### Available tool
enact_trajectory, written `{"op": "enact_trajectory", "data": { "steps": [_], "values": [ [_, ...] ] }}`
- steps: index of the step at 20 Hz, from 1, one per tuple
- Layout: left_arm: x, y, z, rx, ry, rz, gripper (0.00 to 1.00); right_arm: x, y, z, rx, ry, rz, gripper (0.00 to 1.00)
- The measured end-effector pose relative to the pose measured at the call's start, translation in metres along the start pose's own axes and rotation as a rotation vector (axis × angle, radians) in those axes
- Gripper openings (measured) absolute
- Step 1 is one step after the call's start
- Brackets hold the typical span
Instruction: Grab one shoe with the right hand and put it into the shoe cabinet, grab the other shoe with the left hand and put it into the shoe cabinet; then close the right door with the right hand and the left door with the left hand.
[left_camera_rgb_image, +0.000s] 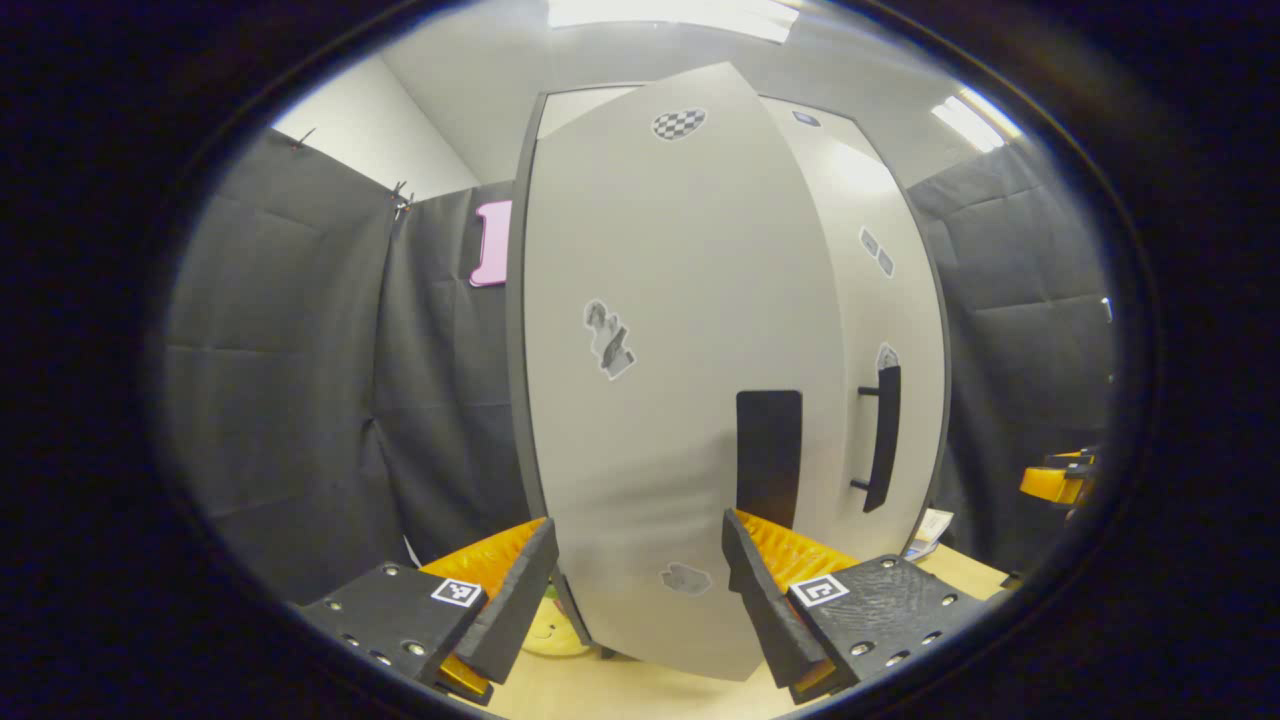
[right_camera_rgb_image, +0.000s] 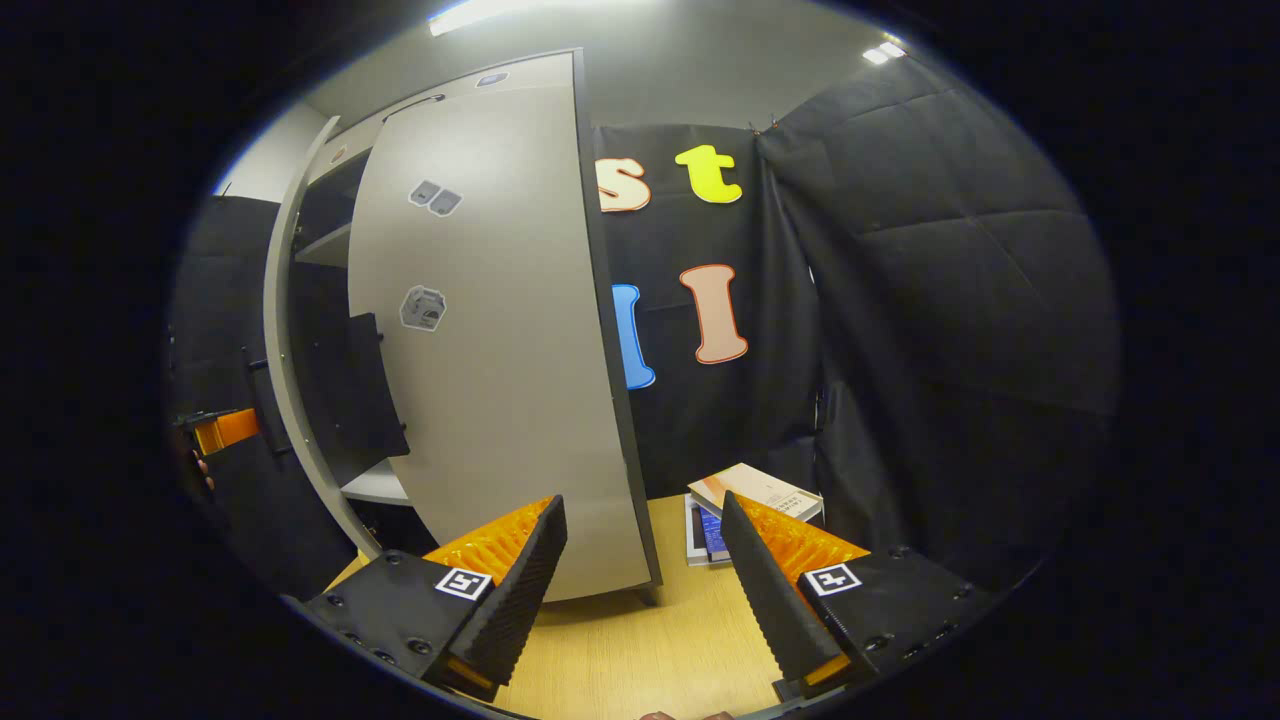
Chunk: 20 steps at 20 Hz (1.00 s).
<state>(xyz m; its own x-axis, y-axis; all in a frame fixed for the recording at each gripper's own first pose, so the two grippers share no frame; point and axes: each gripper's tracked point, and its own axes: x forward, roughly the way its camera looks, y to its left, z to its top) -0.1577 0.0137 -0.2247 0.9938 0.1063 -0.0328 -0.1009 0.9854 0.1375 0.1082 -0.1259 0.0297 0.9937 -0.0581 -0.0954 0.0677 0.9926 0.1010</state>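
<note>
Left gripper (left_camera_rgb_image: 640, 590) spread, empty, facing shoe cabinet's left door (left_camera_rgb_image: 680, 400), nearly closed. Right gripper (right_camera_rgb_image: 645, 580) spread, empty, by right door (right_camera_rgb_image: 500, 350), ajar above counter (right_camera_rgb_image: 640, 650).

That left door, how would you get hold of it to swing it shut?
Probably push rather than grip: the left door stands partly open, its broad flat face toward the open left gripper. Otherwise pinch the black upright handle near its free edge from the front, fingers either side.
</note>
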Motion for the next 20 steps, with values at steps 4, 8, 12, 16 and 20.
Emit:
{"op": "enact_trajectory", "data": {
  "steps": [4, 8, 12, 16, 20],
  "values": [
    [0.009, -0.001, -0.004, -0.034, 0.002, 0.026, 0.93, -0.015, -0.027, -0.004, 0.007, -0.003, -0.054, 0.98],
    [0.001, -0.007, -0.016, -0.133, 0.037, -0.022, 0.94, -0.021, -0.039, 0.002, 0.014, -0.026, -0.083, 0.98],
    [-0.026, 0.004, -0.015, -0.169, 0.017, 0.005, 0.93, -0.017, -0.028, 0.015, 0.044, -0.062, -0.053, 0.98],
    [-0.053, 0.006, -0.014, -0.145, -0.005, -0.010, 0.94, -0.010, -0.008, 0.019, 0.026, -0.058, 0.008, 0.98],
    [-0.079, -0.003, -0.021, -0.171, -0.008, -0.040, 0.93, -0.007, 0.015, 0.019, 0.013, -0.056, 0.082, 0.98]
  ]
}}
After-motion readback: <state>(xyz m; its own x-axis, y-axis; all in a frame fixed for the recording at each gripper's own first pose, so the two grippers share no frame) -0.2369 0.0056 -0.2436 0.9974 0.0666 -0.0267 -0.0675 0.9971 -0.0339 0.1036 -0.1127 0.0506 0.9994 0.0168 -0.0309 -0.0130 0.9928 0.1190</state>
